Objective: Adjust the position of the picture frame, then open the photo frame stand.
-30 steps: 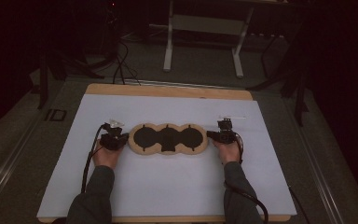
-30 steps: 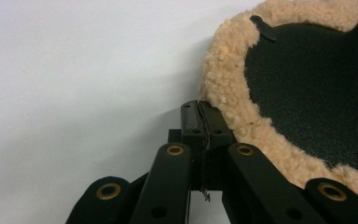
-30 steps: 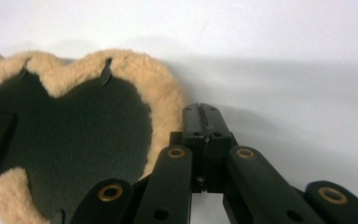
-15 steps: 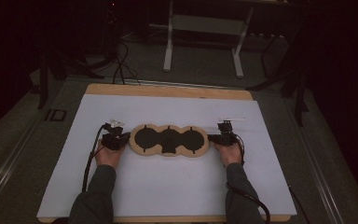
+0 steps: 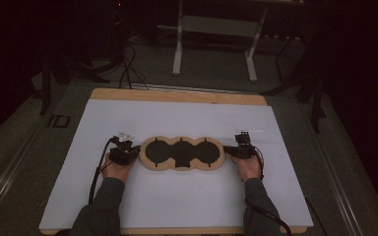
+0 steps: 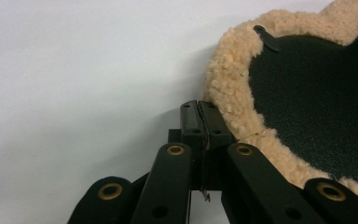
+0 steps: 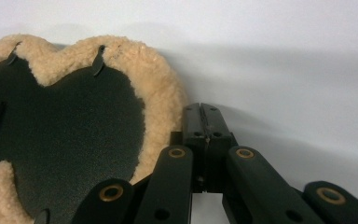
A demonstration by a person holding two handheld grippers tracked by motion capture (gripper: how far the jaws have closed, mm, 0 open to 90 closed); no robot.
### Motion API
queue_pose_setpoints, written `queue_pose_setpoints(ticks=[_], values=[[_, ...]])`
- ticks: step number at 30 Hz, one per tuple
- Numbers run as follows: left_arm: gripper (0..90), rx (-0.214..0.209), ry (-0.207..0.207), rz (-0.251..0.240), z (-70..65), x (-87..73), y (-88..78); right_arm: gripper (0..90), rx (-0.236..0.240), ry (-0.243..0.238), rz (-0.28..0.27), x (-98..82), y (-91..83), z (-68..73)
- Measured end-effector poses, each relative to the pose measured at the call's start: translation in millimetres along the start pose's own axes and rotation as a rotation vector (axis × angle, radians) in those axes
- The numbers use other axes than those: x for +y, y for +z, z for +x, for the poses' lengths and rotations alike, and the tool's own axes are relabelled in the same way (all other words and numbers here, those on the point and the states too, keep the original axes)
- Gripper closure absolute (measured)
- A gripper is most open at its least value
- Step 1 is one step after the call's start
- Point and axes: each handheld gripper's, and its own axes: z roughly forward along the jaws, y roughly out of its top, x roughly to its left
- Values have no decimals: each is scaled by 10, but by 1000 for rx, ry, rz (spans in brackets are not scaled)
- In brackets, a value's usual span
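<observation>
At table centre, on the white sheet, lies a three-lobed pad with a tan fleece border and a black inner face. It lies flat, long axis running from 9 o'clock to 3 o'clock. Left gripper sits at the pad's 9 o'clock end, jaws pressed fully together with nothing between them; in the left gripper view the closed tips rest just beside the fleece edge, touching or nearly so. Right gripper sits at the 3 o'clock end, jaws likewise closed and empty, tips just beside the fleece. Small black tabs cross the border. Beyond the board, at 12 o'clock, stands a white frame.
</observation>
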Motion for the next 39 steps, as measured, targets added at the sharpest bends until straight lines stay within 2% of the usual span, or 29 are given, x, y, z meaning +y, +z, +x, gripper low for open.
queue_pose_setpoints(ticks=[6, 13, 16, 20, 24, 29, 34, 39], values=[[900, -2, -4, 6, -62, 1, 4, 900, -5, 5, -2, -38, -53, -48], [900, -6, -25, 2, -54, -4, 7, 900, -33, 1, 1, -45, -63, -11], [900, -5, -33, 1, -52, -6, 6, 900, -63, -29, 5, -40, -66, 25], [897, -13, -37, -3, -35, -13, 3, 900, -131, -104, 14, -34, -76, 113], [834, -9, -50, -6, -14, -29, -28, 868, -179, -151, 2, -53, -109, 153], [788, -12, -35, -10, 9, -65, -97, 855, -196, -207, -9, -97, -174, 142], [769, -32, -56, -34, 17, -54, -169, 856, -225, -254, -26, -126, -239, 141], [721, -45, -42, -62, -16, -39, -270, 794, -210, -289, -38, -157, -302, 189]])
